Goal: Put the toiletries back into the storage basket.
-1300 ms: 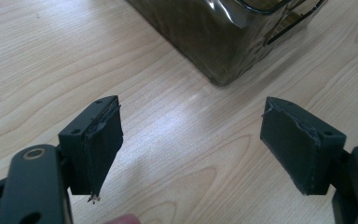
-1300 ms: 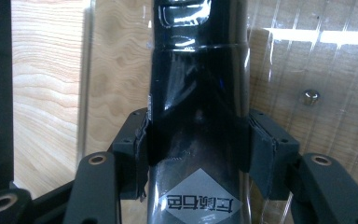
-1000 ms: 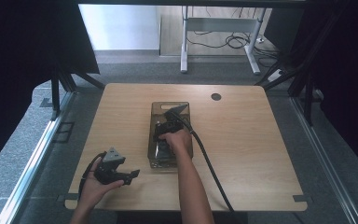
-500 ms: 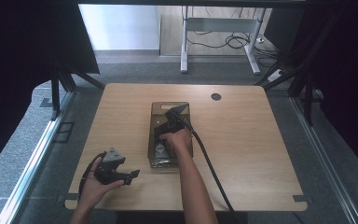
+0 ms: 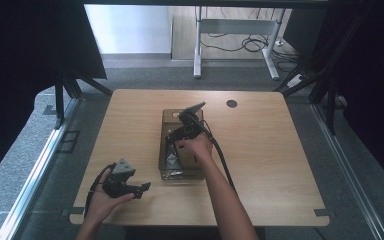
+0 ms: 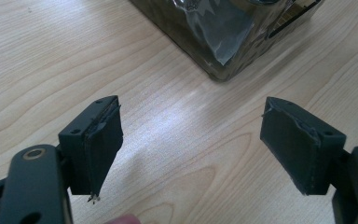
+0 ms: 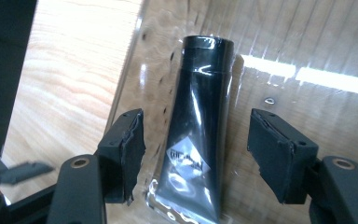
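black tube (image 7: 196, 130) between right claw's (image 7: 196, 156) spread jaws — untouched

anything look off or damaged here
Only small wear: the pads of the left gripper look frayed, with torn edges and a loose shred hanging from one. Otherwise nothing stands out. The black tube lies flat and capped in the clear box, between the open jaws of the right gripper.

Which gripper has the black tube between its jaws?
The right gripper, over the clear bin: its open jaws flank the black tube. The left gripper is open over bare table beside the bin.
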Tool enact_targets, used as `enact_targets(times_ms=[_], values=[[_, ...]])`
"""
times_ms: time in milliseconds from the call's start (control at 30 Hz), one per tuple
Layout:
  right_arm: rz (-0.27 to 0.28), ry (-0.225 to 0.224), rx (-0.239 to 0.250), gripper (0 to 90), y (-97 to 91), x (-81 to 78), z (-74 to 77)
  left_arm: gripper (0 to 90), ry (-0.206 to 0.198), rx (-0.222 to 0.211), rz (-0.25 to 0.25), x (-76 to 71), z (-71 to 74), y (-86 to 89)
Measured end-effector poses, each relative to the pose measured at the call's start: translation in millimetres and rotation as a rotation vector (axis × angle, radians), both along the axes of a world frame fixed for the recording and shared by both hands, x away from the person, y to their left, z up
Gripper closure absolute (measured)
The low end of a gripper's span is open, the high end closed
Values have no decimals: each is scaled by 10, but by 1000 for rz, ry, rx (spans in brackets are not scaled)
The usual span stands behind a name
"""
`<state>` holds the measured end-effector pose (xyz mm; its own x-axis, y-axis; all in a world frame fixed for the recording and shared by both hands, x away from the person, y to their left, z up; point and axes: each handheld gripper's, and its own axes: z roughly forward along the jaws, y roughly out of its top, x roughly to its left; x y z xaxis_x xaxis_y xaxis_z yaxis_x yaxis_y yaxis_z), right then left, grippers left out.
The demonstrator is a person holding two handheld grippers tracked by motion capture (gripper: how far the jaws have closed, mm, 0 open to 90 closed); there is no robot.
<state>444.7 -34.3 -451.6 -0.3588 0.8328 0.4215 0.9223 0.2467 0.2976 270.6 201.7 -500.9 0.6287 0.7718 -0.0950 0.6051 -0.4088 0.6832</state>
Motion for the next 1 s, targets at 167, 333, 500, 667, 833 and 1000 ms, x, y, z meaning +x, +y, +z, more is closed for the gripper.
enact_targets(times_ms=[167, 333, 500, 667, 833, 1000], values=[[131, -91, -8, 368, -148, -130, 155, 213, 0, 7, 9, 5, -11, 11], [256, -202, -5, 373, -381, -320, 251, 213, 5, 27, 18, 14, -35, 11], [316, -324, -21, 373, -634, -531, 275, 213, 0, 33, 24, -5, -27, -5], [334, -400, -7, 374, -955, -750, 232, 213, -2, 40, 26, -13, -24, -19], [330, -472, -6, 373, -1289, -974, 162, 213, 1, 49, 37, -1, -43, -9], [288, -503, 7, 374, -1644, -1135, -12, 213, 7, 63, 44, 5, -68, -5]])
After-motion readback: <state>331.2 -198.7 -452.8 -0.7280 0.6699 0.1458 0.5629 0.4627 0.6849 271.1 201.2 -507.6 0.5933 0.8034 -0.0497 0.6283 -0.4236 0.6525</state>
